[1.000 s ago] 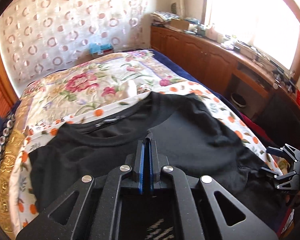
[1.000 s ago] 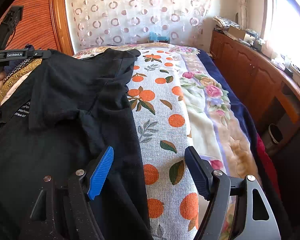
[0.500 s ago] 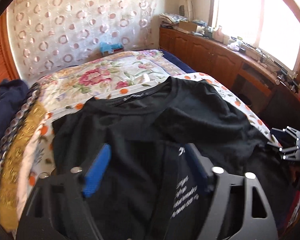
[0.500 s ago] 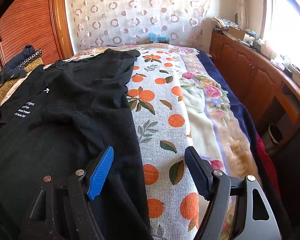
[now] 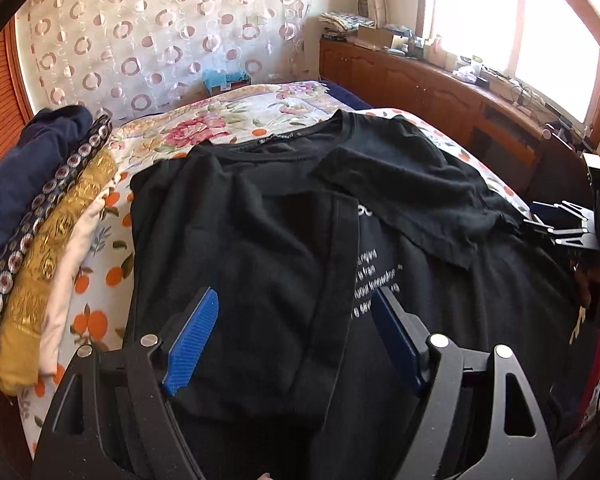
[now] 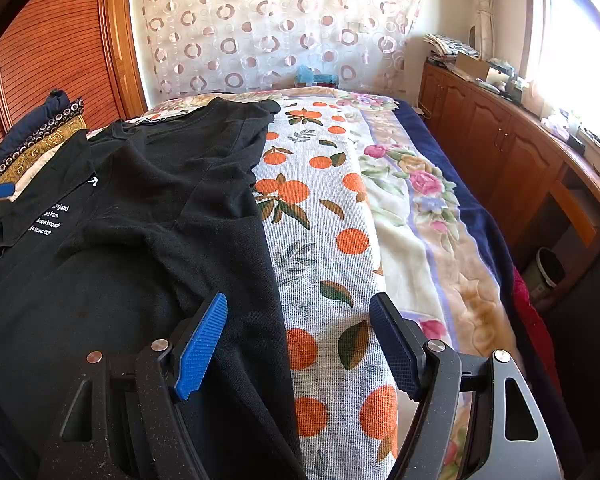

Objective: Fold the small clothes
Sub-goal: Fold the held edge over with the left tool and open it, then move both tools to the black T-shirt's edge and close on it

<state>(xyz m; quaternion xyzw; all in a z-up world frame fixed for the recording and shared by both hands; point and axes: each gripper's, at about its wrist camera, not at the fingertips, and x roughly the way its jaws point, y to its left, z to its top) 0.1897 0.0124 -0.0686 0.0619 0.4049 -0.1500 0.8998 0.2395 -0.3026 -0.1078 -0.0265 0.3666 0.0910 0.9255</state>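
Observation:
A black T-shirt [image 5: 260,240] with white print lies on the bed, its left side and right sleeve folded inward over the middle. My left gripper [image 5: 296,312] is open and empty just above the folded left flap. In the right wrist view the same black T-shirt [image 6: 140,220] covers the left half of the bed. My right gripper [image 6: 300,320] is open and empty, its left finger over the shirt's right edge, its right finger over the orange-print sheet [image 6: 324,240]. The right gripper also shows at the right edge of the left wrist view [image 5: 560,224].
A stack of folded clothes [image 5: 40,220], navy and gold, lies along the bed's left side by the wooden wall. A floral blanket [image 6: 420,208] covers the bed's right part. A wooden cabinet [image 6: 500,152] with clutter runs under the window. A small bin [image 6: 550,268] stands on the floor.
My left gripper was shut on the shirt's left side, carried it over the middle, then opened and let it drop. It has drawn back. The right gripper has stayed open and still.

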